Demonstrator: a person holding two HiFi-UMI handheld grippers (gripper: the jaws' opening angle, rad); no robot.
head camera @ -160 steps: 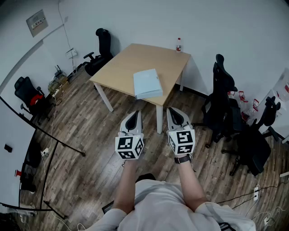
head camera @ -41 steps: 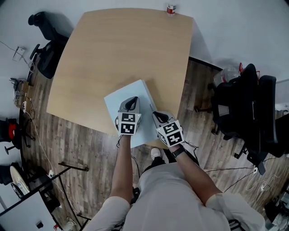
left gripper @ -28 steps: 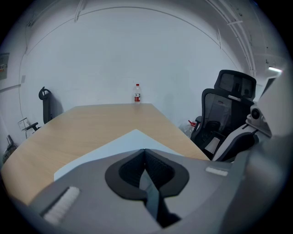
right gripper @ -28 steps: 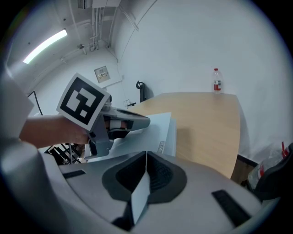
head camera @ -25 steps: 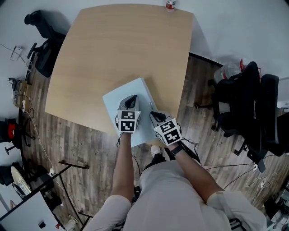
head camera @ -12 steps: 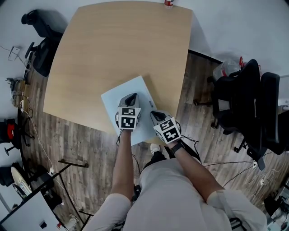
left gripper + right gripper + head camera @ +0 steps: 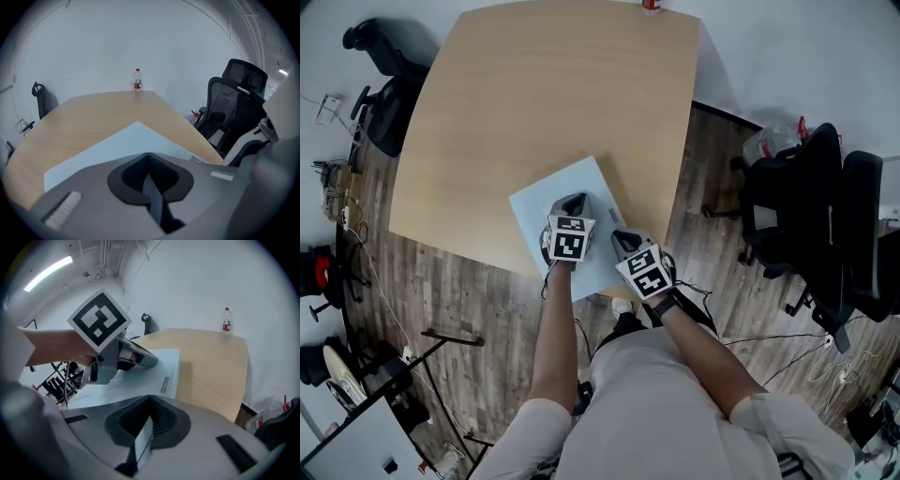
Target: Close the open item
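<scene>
Head view: the pale blue flat rectangular case (image 7: 534,211) lies at the near edge of the light wooden table (image 7: 534,103), with a dark plank floor (image 7: 459,300) and black office chairs (image 7: 811,216) around it.

Left gripper view: the left gripper (image 7: 148,154), jaws pressed together and empty, sits over the case.

Right gripper view: the right gripper (image 7: 150,398), jaws likewise together and empty, is at the case's right edge.

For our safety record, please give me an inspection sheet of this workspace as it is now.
Surface: wooden table, mostly bare.
Job's things: light blue folder lies flat at the near edge and looks closed.
Clutter: bottle at the far edge.
Grippers: left gripper shut, tip on or just over the folder; right gripper shut, at the folder's right side.
Cables: cables on the floor, left.
Surroundings: office chairs, plank floor.
</scene>
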